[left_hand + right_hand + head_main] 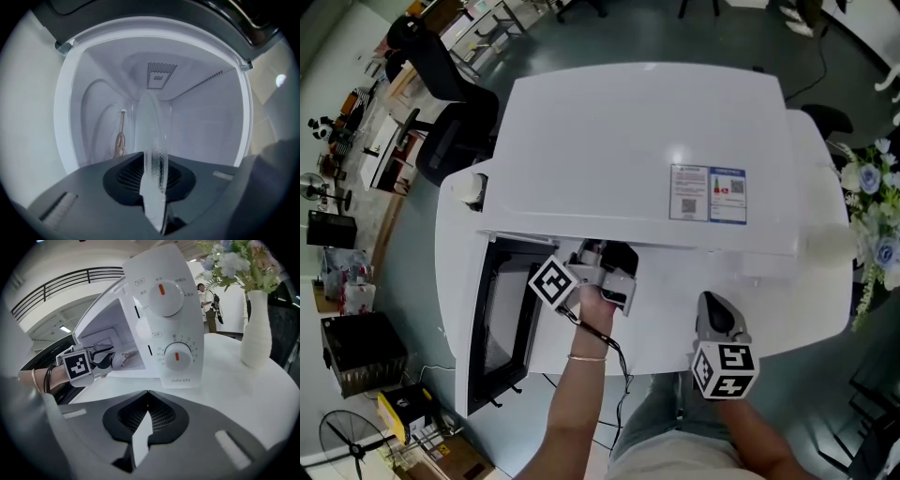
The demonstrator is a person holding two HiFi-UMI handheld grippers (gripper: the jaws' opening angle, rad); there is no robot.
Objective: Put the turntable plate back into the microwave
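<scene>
The white microwave (647, 150) stands on a round white table (806, 309) with its door (502, 319) swung open to the left. My left gripper (602, 267) reaches level into the cavity mouth. It is shut on the clear glass turntable plate (151, 136), which stands edge-on between the jaws and extends into the cavity (187, 117). A roller piece (120, 140) lies at the cavity's left side. My right gripper (717, 314) hovers over the table in front of the control panel (168, 310), shut and holding nothing. In the right gripper view the left gripper (101, 357) shows at the opening.
A white vase of flowers (255, 329) stands on the table right of the microwave, its blooms (877, 216) at the head view's right edge. Office chairs (441, 84) and desks are on the floor beyond. The open door juts past the table's left front edge.
</scene>
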